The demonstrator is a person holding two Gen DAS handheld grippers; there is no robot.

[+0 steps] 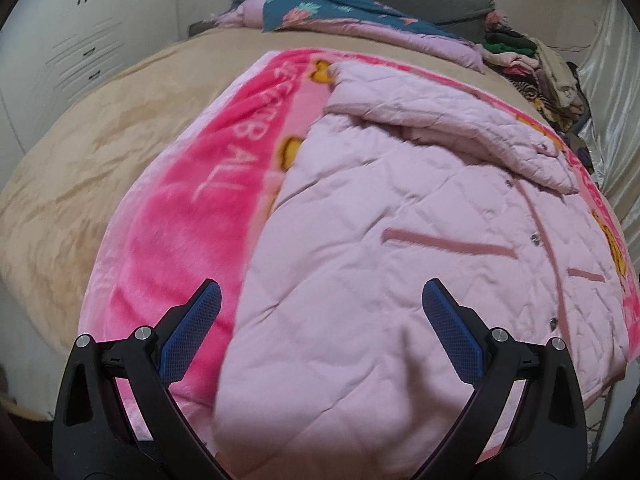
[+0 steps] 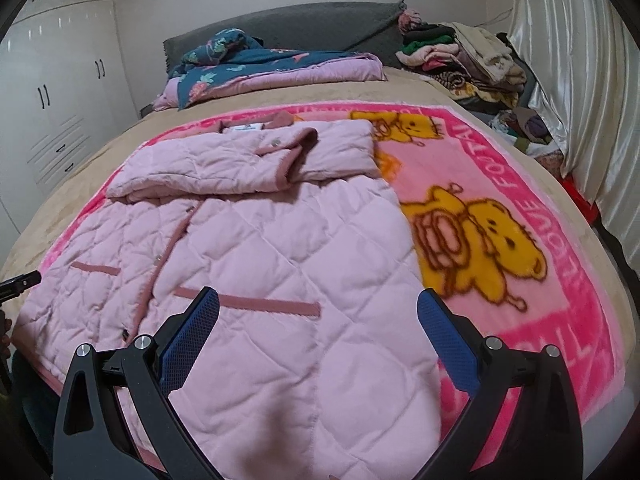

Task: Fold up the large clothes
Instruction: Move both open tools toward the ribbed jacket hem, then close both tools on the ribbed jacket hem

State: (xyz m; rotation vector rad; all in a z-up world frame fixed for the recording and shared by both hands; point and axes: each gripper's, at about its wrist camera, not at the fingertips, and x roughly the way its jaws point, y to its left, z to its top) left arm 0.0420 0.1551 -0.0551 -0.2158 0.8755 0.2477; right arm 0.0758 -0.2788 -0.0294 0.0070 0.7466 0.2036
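I see the quilted pink coat (image 2: pixel 256 240) lying front-up on the pink blanket (image 2: pixel 520 320), which is spread over the bed (image 2: pixel 100 152). Both sleeves are folded across the chest near the collar, one over the other, and the snap placket runs down the middle with a darker pink pocket welt on each side. The hem end of the coat is nearest to me and the collar points toward the headboard.

My left gripper (image 1: pixel 320 296) hangs above the coat's near corner with its blue-padded fingers (image 1: pixel 192 332) spread wide and nothing between them; one finger sits over the blanket, the other over the coat. My right gripper (image 2: pixel 318 304) hangs above the coat's other near side, fingers (image 2: pixel 448 340) equally wide apart and empty, the outer one over the blanket's bear print.

The blanket carries yellow cartoon bears and white lettering on its bright pink border. Beyond it, near the grey headboard (image 2: pixel 304 28), lies a folded teal floral quilt (image 2: pixel 256 68), and beside that a pile of clothes (image 2: pixel 460 60). White wardrobes (image 2: pixel 52 92) stand on one side of the bed and a pale satin curtain (image 2: pixel 572 80) on the other.
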